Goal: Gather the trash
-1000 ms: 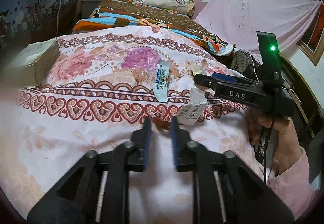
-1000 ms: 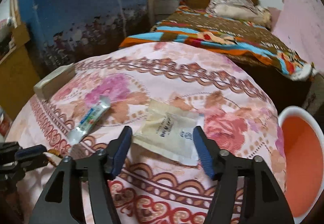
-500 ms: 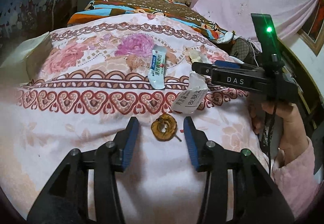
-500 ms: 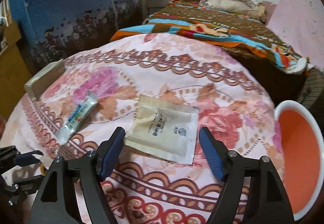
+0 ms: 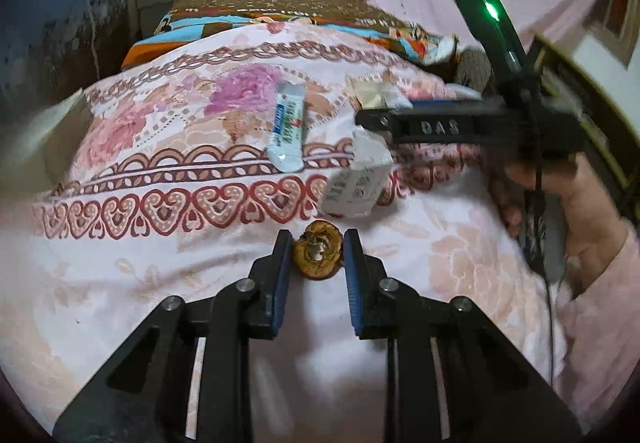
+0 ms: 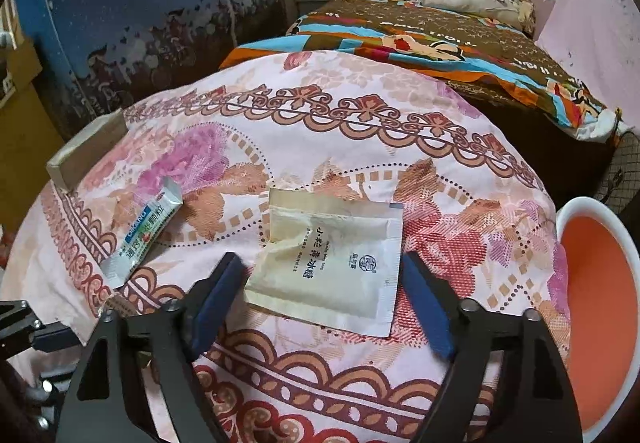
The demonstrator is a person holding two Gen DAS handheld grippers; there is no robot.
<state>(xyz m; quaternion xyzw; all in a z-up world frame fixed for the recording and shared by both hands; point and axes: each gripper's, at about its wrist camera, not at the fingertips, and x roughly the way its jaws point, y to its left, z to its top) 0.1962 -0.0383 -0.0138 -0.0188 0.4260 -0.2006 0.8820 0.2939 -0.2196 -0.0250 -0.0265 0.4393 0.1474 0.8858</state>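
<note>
Left gripper [image 5: 316, 257] fingers just closed around dried peel [image 5: 319, 254], contact unclear.

You can read raised letters "DAS" on the side of the right claw [image 5: 434, 127], seen from your left wrist camera. The cream sachet [image 6: 332, 263] carries vertical Chinese print reading 小粒黄冰糖, above a small round logo. The narrow blue-and-white packet [image 6: 142, 233] has Chinese characters on a blue band; too small to read. Print on the white box [image 5: 356, 183] is blurred.
</note>
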